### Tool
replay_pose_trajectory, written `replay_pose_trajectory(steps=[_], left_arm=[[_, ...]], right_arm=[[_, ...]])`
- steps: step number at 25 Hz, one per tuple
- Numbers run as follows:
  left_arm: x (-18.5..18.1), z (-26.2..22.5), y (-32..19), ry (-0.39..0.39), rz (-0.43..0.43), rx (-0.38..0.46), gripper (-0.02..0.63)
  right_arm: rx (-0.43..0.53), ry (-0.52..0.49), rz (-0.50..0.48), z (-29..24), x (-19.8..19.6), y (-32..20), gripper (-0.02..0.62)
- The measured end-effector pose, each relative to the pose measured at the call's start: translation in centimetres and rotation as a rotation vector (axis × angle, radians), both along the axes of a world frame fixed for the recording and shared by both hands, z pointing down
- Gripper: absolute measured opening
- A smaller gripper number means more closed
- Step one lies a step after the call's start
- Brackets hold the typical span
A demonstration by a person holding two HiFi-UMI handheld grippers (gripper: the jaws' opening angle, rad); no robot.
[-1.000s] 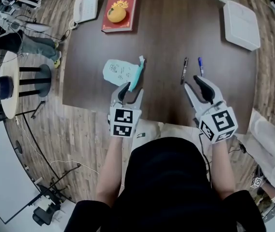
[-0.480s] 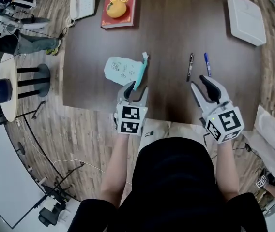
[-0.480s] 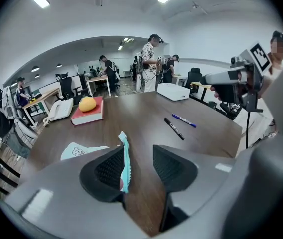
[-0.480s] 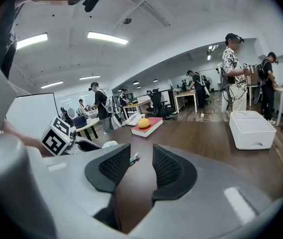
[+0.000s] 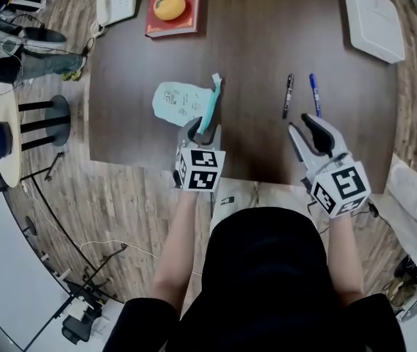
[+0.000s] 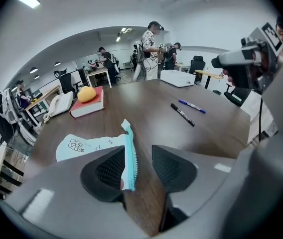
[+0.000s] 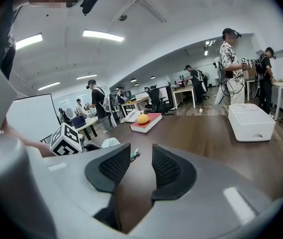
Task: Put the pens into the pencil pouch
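zip edge between the left jaws

head view: the light-blue fabric pencil pouch (image 5: 179, 103) lies on the dark table (image 5: 267, 35), its zip edge (image 5: 210, 105) running away from the person. a black pen (image 5: 288, 95) and a blue pen (image 5: 315, 95) lie parallel, well right of it.

left gripper view: the left gripper (image 6: 137, 156) tilts down. its jaws are wide and have just been closing, with the zip edge between them.

right gripper view: the right gripper (image 7: 141, 156) is right of the pouch, jaws apart and empty.

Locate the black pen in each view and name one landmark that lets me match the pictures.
Head view: the black pen lies right of centre on the table, just left of the blue pen.
Left gripper view: the black pen lies right of centre, nearer the camera than the blue pen.
Right gripper view: not in it.
Shared landmark: the red book, seen in all three views.
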State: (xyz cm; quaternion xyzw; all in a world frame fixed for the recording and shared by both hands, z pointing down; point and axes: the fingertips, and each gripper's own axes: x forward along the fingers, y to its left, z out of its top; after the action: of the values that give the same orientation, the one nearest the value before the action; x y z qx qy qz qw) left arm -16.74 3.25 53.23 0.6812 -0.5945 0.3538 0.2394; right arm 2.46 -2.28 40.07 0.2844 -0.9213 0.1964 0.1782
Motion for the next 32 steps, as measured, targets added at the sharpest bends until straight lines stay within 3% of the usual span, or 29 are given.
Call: replay_pose_trajectory(steps=[4, 21, 32], left_arm=[[0.1, 1.3, -0.3, -0.018, 0.012, -0.014, 0.160], [-1.3, 5.4, -1.5, -0.247, 0.081, -0.103, 0.110], [-1.6, 5.4, -1.4, -0.223, 0.027, -0.118, 0.032]], right_arm=[[-0.012, 0.008, -0.002, 0.6, 0.1, -0.2, 0.127], [-0.044, 0.043, 0.004, 2.1, 0.6, -1.2, 0.127], [-0.049, 0.042, -0.004, 2.0, 0.3, -1.2, 0.127]])
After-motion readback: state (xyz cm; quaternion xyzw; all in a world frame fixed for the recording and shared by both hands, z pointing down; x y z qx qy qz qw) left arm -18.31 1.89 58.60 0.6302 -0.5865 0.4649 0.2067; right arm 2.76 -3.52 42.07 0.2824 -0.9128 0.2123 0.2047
